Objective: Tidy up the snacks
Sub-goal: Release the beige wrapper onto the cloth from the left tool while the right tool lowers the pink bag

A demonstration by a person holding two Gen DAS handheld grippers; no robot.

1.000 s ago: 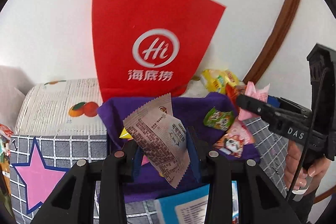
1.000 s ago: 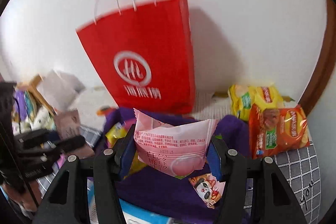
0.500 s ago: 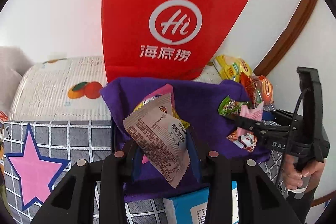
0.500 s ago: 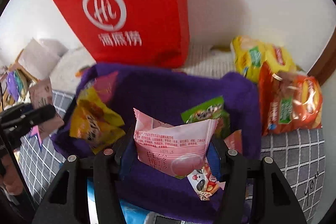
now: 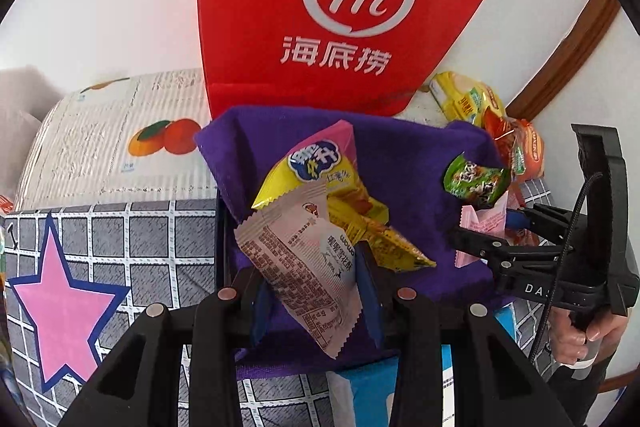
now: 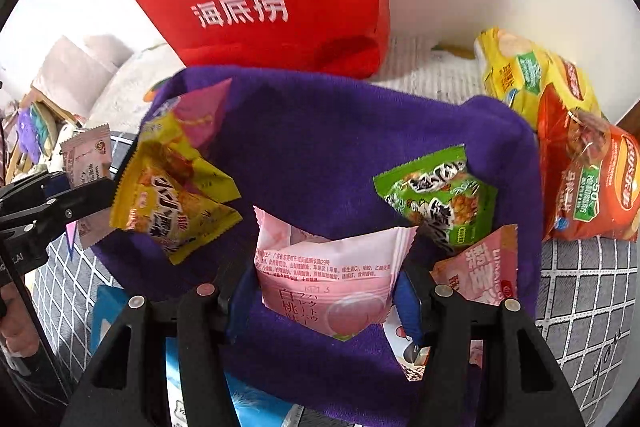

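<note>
Left tongs (image 5: 310, 277) pinch a grey-pink snack packet (image 5: 302, 267) – long axis tilted, upper end leaning left. Right tongs (image 6: 326, 291) pinch a pink peach packet (image 6: 328, 275) crosswise – both over the purple cloth bin (image 6: 320, 147).

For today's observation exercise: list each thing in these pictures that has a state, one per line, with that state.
Left claw: shut on the grey-pink packet.
Grey-pink packet: held, tilted.
Right claw: shut on the pink peach packet.
Pink peach packet: held above the purple cloth.
Purple cloth: spread out, snacks lying on it.
Red paper bag: standing upright against the wall.
Green packet: sealed, lying on the cloth.
</note>
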